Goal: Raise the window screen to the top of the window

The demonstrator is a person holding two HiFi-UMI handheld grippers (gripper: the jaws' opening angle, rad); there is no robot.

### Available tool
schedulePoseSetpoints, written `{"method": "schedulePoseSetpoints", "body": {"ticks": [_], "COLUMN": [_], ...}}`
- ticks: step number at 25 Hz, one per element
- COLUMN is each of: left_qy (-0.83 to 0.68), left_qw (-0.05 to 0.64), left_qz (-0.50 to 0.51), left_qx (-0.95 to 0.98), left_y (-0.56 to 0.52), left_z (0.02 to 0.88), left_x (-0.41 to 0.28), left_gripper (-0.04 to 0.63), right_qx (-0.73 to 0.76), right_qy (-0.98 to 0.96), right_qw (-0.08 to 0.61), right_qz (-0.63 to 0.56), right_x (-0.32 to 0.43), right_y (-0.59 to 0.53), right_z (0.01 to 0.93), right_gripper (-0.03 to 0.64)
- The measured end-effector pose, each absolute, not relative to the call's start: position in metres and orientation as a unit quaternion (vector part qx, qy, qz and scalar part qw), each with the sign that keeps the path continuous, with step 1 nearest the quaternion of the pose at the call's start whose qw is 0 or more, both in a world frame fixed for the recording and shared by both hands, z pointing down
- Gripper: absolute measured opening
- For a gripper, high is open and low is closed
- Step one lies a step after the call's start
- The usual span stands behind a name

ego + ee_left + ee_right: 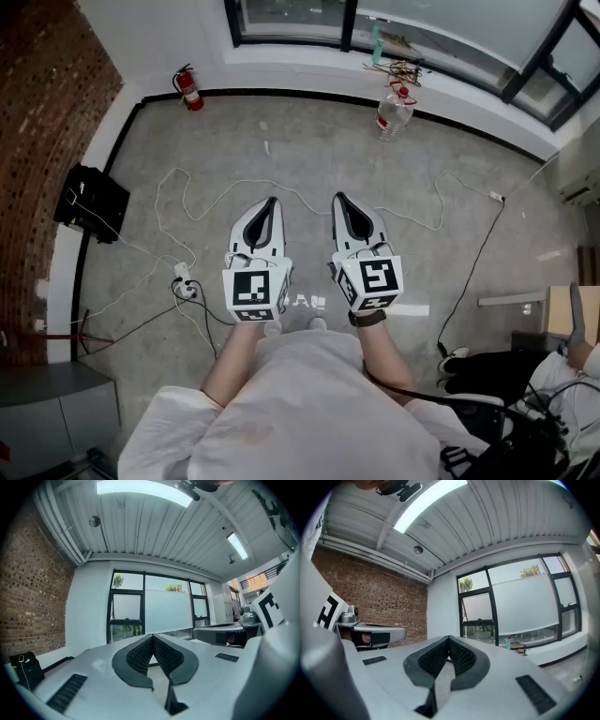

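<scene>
While their jaws are pressed together on nothing, the left gripper (271, 202) and right gripper (339, 198) point level, side by side, toward the window screen (168, 610), which hangs over the middle of the window (126, 613), well apart from them.

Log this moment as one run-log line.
phase: not started | left gripper: shut, empty | right gripper: shut, empty | window screen: down over middle pane, untouched, both grippers well short of it

Loose white short-sleeved shirt (309, 412); a dark strap (367, 318), possibly a watch, on the right wrist. White plastic left gripper (273, 201) and right gripper (338, 198) bear black ribbed pads (138, 656) and black-and-white marker cubes (251, 291).
</scene>
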State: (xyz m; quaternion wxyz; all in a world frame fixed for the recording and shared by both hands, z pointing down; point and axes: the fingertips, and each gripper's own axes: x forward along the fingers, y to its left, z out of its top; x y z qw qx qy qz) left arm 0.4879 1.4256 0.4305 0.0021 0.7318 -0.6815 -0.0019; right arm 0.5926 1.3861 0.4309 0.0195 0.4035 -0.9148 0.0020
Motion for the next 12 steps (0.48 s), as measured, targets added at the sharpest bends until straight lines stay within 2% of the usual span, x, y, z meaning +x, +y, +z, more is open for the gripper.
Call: {"method": "schedulePoseSetpoints", "body": {"ticks": [6,12], "left_qy": [-0.677,-0.683], "left_qw": [-0.001,-0.009], "left_qz": [0.004,0.006], "left_qx": [0.736,0.731], "left_y": [1.415,1.429], "left_z": [0.432,0.449], "left_x": [0.517,0.546], "left_gripper": [0.0,0.0], "right_qx": [0.419,0.432], "right_qy": [-0.908,-0.9], "right_qw": [0.018,0.058], "right_qz": [0.005,-0.027], "right_x": [0.625,0.654], "right_y": [1.37,1.37], "right_z": [0.431,0.454], "right_gripper": [-0.002,-0.002]}}
